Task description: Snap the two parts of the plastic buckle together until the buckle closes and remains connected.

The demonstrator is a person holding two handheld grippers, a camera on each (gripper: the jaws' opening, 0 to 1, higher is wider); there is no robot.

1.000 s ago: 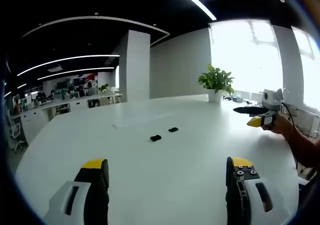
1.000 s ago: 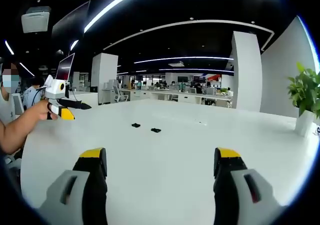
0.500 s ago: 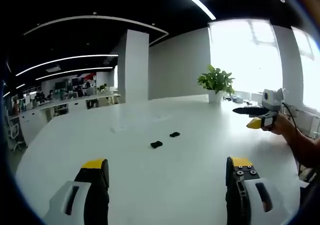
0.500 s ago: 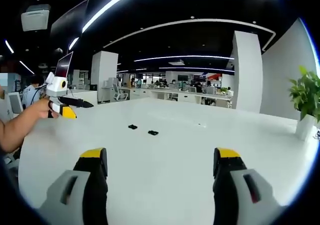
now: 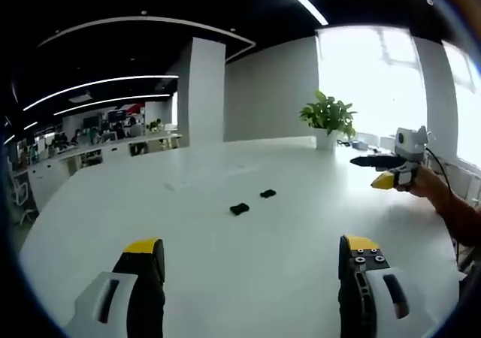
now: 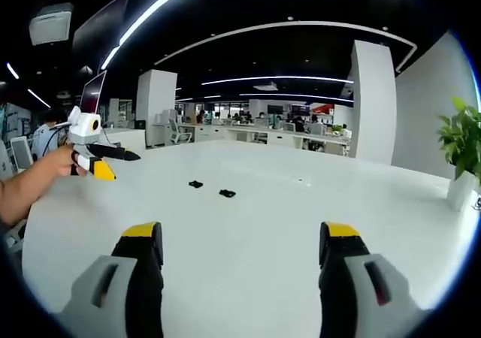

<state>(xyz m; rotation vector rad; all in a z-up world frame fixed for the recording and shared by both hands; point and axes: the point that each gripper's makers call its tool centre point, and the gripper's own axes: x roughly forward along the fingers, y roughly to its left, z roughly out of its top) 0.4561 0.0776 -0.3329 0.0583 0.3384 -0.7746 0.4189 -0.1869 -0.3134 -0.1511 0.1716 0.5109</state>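
Both my grippers, left (image 5: 248, 259) and right (image 6: 237, 240), stay wide open and empty, drifting slightly; the two buckle halves (image 5: 240, 209) (image 5: 267, 194) remain apart mid-frame on the counter (image 5: 225, 263), nothing started.

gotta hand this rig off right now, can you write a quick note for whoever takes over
Left gripper: open, empty, held above the table.
Right gripper: open, empty, held above the table too.
Buckle: two black parts lie apart on the table, well ahead of both grippers, nearer part and farther part.
Done: nothing, neither part is picked up.
Left: take one part in each gripper, line them up, push together until they snap and stay connected.
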